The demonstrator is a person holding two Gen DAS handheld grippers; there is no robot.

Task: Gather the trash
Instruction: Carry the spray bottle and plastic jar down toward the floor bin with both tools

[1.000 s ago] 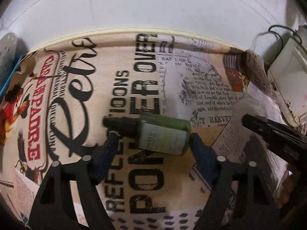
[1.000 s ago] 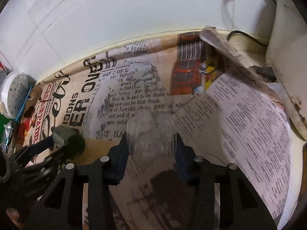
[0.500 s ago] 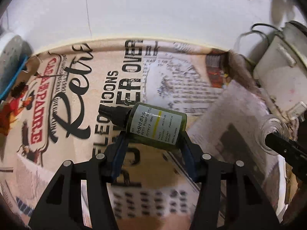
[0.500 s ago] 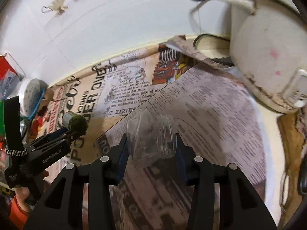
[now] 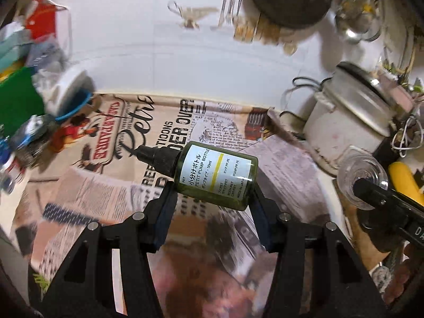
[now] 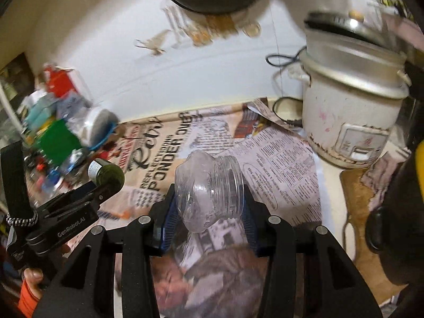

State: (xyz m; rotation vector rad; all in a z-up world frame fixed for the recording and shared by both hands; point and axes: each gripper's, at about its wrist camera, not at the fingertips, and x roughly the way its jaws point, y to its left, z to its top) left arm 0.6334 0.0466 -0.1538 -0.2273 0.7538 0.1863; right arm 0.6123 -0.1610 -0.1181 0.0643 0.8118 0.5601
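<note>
Here the left tongs pinch a small green bottle, their blue pads pressed on its two ends so that it lies crosswise between them, black nozzle pointing off to the left and the white label facing up; a hold across the length like this probably keeps the round body from rolling out. The jaws have just been closing, and the bottle sits between them, lifted clear of the newspaper that covers the table. The right tongs grip a crumpled clear plastic jar, squeezed at its sides, its threaded mouth turned to the right and its dented body toward the left. In the right wrist view the left tongs show at the left edge with the bottle's green base end-on, and a bare fingertip below them; in the left wrist view the jar shows at the right edge, held well apart from the bottle. Both pieces of trash are thus in the air above the papered table, one per hand, which suits carrying them off together. Farther out, a stained white rice cooker stands at the right against the wall, and a blurred heap of coloured packets lies at the left. No bin is in view, so where the trash goes I cannot tell.
</note>
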